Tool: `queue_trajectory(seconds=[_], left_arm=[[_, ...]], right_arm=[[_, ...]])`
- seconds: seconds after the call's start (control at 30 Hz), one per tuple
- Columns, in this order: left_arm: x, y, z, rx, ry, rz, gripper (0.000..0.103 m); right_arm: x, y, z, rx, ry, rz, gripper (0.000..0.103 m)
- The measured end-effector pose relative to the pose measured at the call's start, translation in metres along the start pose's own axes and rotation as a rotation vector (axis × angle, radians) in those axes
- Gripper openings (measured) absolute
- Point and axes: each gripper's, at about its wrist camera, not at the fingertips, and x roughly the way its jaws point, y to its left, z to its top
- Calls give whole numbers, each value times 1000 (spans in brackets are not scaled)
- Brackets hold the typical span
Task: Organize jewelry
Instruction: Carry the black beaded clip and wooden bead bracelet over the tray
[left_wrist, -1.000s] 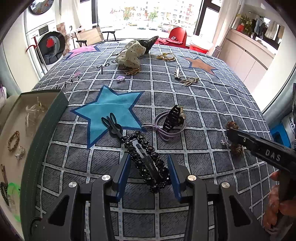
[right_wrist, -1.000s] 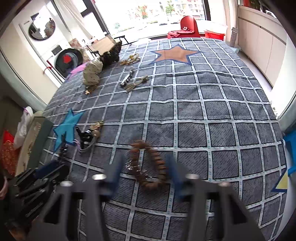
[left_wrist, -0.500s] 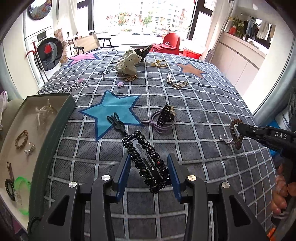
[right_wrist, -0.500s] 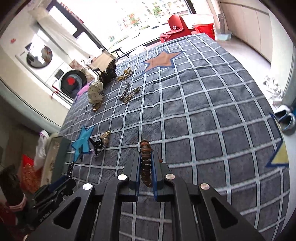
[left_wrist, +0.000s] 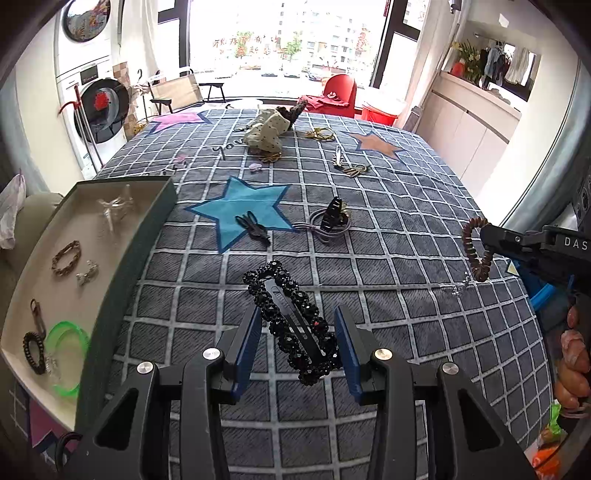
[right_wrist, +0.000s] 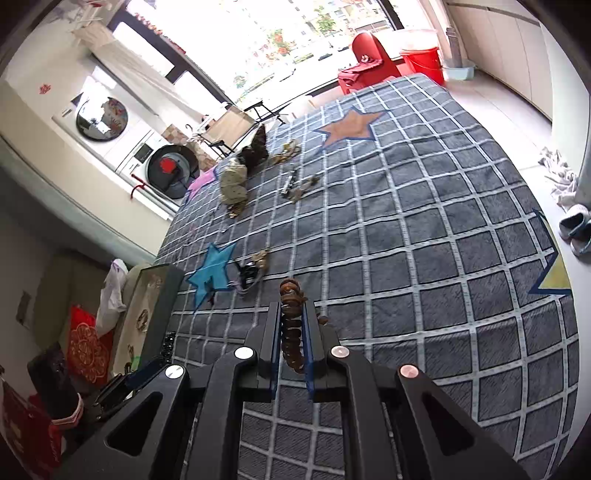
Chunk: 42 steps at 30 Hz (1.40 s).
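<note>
Gripping a black beaded hair clip (left_wrist: 291, 325) crosswise, the left gripper (left_wrist: 297, 341) has its blue pads (left_wrist: 246, 341) set against the clip's two long edges, most of the clip sticking out ahead of the fingertips and lifted clear of the checked bedspread (left_wrist: 388, 229). Off to its right, the right gripper (right_wrist: 291, 334) is clamped nearly shut on a brown beaded bracelet (right_wrist: 291, 325), whose loop hangs free past the jaw tips. To the left gripper's left lies the open tray (left_wrist: 147, 236), already holding a chain bracelet, a green bangle and other small pieces. Ahead of both claws a purple hair tie with a black claw clip (left_wrist: 330, 219) waits on the bedspread. The risk, as I judge it, is the clip pivoting or slipping from its narrow edge hold on the way to the tray; the dangling bracelet could also snag the tray wall.
</note>
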Motion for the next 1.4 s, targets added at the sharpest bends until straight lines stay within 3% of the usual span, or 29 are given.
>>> queue_trajectory(seconds=[0.8,1.4], left_arm=[[-71,76,-28,-79,-81,60,43],[-97,162,-33,-177,-140,139,43]], right_arm=[[14,127,-43,-192,63,71,12],[62,239,-53,-367,133,123,12]])
